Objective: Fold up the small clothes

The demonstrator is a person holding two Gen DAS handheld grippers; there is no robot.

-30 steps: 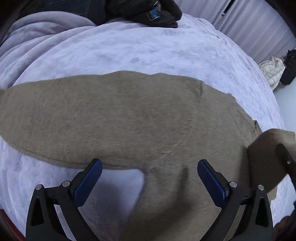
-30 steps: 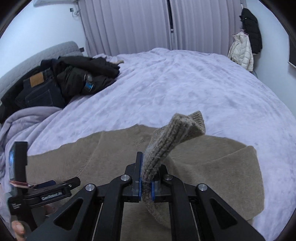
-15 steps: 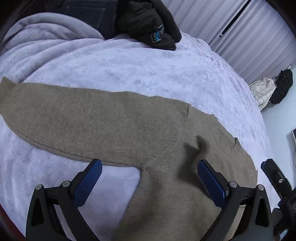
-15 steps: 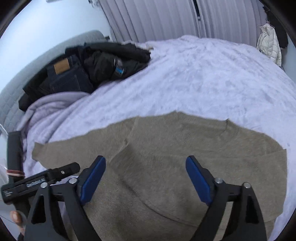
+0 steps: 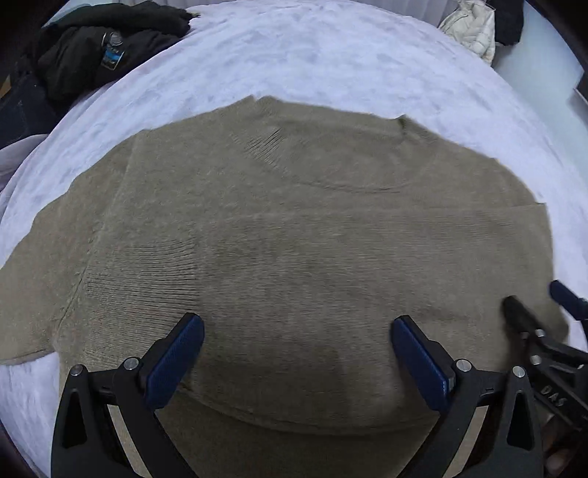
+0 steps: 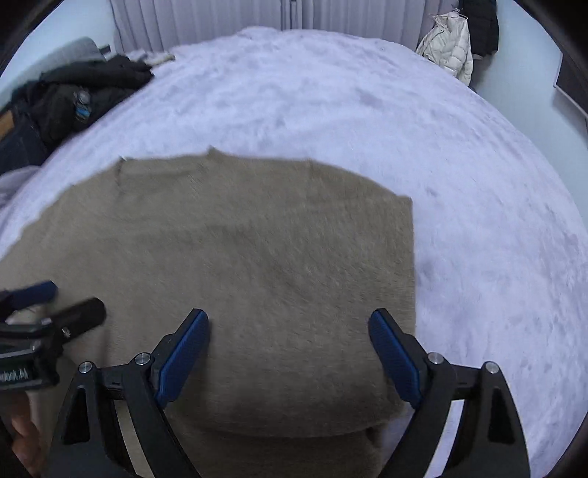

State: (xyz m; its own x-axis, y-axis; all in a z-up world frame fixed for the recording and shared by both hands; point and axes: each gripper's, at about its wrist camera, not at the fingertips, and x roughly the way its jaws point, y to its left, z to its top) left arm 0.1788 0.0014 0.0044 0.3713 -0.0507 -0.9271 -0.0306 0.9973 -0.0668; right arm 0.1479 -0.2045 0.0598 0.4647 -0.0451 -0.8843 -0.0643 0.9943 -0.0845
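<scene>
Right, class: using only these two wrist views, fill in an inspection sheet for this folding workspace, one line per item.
Surface: lavender bedspread, soft and plush.
Job's things: tan sweater lying flat, right side folded in to a straight edge, the other sleeve spread out to the left.
Clutter: black jacket and dark jeans piled at the bed's far left.
Grippers: left gripper open, holding nothing; right gripper open, holding nothing; both above the sweater.
Cables: nothing seen.
Surroundings: curtains; white puffer jacket hanging at the wall.
</scene>
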